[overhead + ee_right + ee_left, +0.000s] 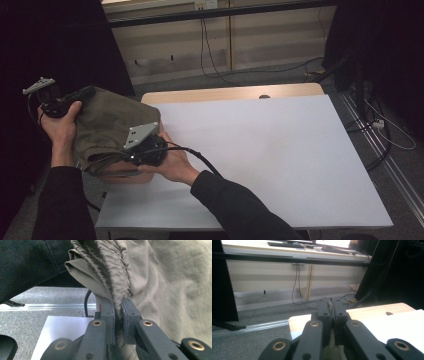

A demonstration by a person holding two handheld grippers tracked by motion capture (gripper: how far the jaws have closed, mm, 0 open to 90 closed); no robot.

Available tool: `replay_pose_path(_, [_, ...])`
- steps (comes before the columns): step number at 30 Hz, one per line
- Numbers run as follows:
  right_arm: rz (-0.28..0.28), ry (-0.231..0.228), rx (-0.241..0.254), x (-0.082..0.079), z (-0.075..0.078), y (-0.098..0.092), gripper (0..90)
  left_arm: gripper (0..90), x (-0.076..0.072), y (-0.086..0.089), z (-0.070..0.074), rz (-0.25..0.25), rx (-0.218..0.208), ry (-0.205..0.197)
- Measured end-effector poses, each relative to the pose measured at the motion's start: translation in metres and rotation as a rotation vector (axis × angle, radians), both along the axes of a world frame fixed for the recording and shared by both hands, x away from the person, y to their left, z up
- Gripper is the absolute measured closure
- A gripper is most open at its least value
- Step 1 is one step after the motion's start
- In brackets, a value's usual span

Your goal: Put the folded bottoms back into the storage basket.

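- The large white rectangular table top (260, 160) lay bare, with a strip of pale wood (235, 93) showing along its far edge.
- The olive-green crumpled fabric garment (107, 125) hung bunched off the table's near-left corner, carried between both grippers and not yet spread on the surface.
- The right gripper (118, 307) had its black jaws clamped on a gathered, ruched hem of the cloth, the folds squeezed tight between them.
- The left gripper (329, 305) had its jaws pressed together; a sliver of cloth seemed pinched at the tips, though that view was too dim to be certain.
- To do the step well, the person would probably keep both pinches firm, draw the hands apart until the fabric went taut, and lower it flat over the white surface without letting the hem slip.
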State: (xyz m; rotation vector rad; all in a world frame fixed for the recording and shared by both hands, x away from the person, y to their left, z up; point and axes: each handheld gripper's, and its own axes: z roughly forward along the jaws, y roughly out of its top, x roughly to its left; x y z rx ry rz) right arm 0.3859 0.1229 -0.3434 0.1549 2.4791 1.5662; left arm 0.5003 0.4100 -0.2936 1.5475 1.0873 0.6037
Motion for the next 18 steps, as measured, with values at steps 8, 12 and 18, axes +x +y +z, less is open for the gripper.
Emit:
replay_pose_path(8, [-0.041, 0.02, -0.016, 0.008, -0.009, 0.018, 81.8, 87.8, 0.016, 0.011, -0.016, 0.008, 0.008, 0.024])
replay_pose_path(12, [-0.044, 0.02, -0.017, 0.009, -0.012, 0.023, 81.6, 87.8, 0.019, 0.013, -0.021, 0.02, 0.023, 0.033])
replay_pose_path(18, [-0.053, 0.015, -0.024, 0.008, -0.02, 0.031, 81.5, 87.8, 0.023, 0.015, -0.032, 0.021, 0.04, 0.069])
